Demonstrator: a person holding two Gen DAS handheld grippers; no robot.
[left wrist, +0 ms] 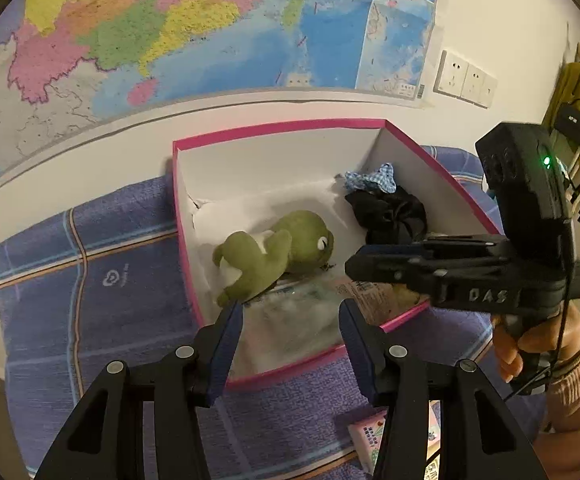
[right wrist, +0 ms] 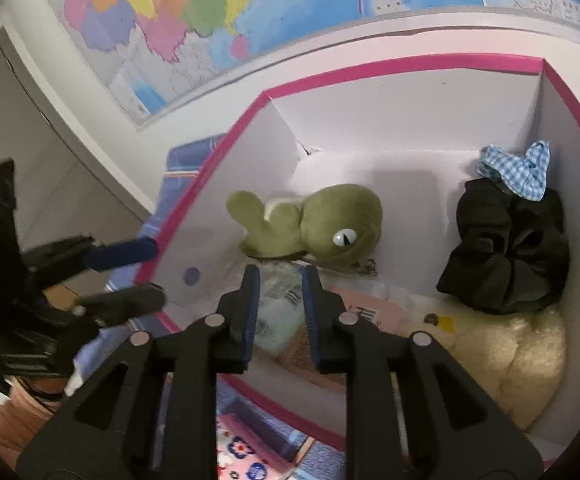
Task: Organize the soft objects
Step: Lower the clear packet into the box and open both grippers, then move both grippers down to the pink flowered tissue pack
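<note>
A pink-rimmed box (right wrist: 370, 66) sits on a blue checked blanket (left wrist: 89, 280). Inside, left to right: a green plush frog (right wrist: 330, 220) on its side, clear packets (right wrist: 277, 300) with print too blurred to read, a black scrunchie (right wrist: 506, 252) under a blue gingham scrunchie (right wrist: 518, 168), perhaps a cream plush (right wrist: 518, 352). The left gripper (left wrist: 290, 312) hangs empty, fingers moderately apart. The right gripper (right wrist: 279, 280), marked "DAS", has fingers narrowly apart, gripping nothing.
</note>
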